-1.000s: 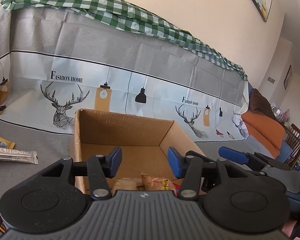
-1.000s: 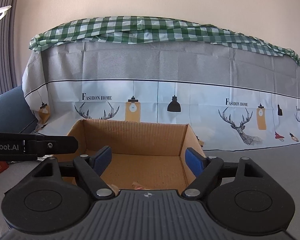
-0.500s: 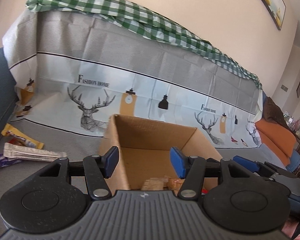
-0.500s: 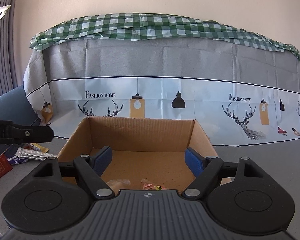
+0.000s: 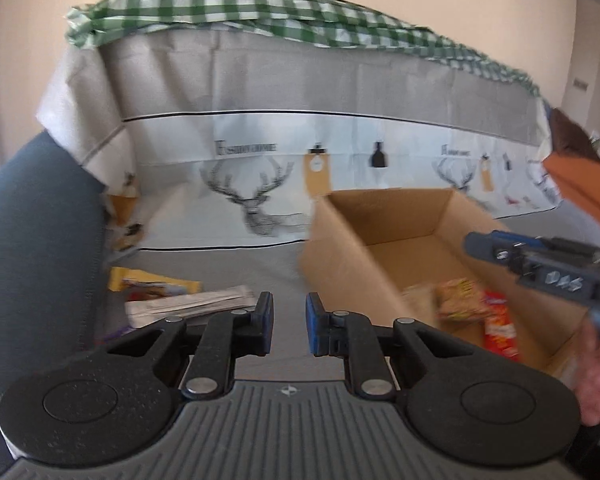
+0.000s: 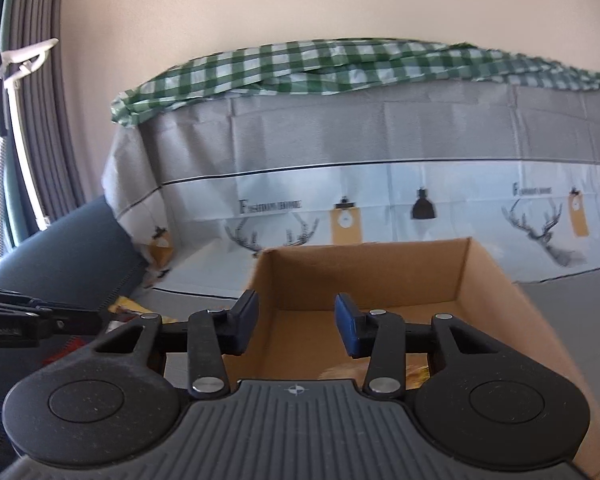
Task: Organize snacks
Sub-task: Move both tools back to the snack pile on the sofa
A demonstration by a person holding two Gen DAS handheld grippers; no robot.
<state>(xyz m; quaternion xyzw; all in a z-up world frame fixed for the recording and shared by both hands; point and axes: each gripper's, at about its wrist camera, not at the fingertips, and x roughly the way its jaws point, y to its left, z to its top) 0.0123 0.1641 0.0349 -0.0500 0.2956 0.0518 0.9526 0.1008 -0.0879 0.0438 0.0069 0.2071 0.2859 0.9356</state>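
Snacks point(image 5: 476, 304) lie inside the cardboard box point(image 5: 340, 248); more packets point(image 5: 188, 300) sit on the grey cover left of it. Left gripper point(image 5: 289, 330): jaws narrow, closing, nothing between. Right gripper point(image 6: 296, 322): jaws closing, empty, over the box.

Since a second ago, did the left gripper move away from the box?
Yes. The left gripper swung left: the cardboard box, earlier between its fingers, now sits right, and loose snack packets lie ahead. Its empty jaws are closing.

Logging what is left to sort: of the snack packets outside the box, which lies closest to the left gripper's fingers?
The long silvery-white packet, lying just beyond the left fingers. The yellow packet sits behind it, farther away.
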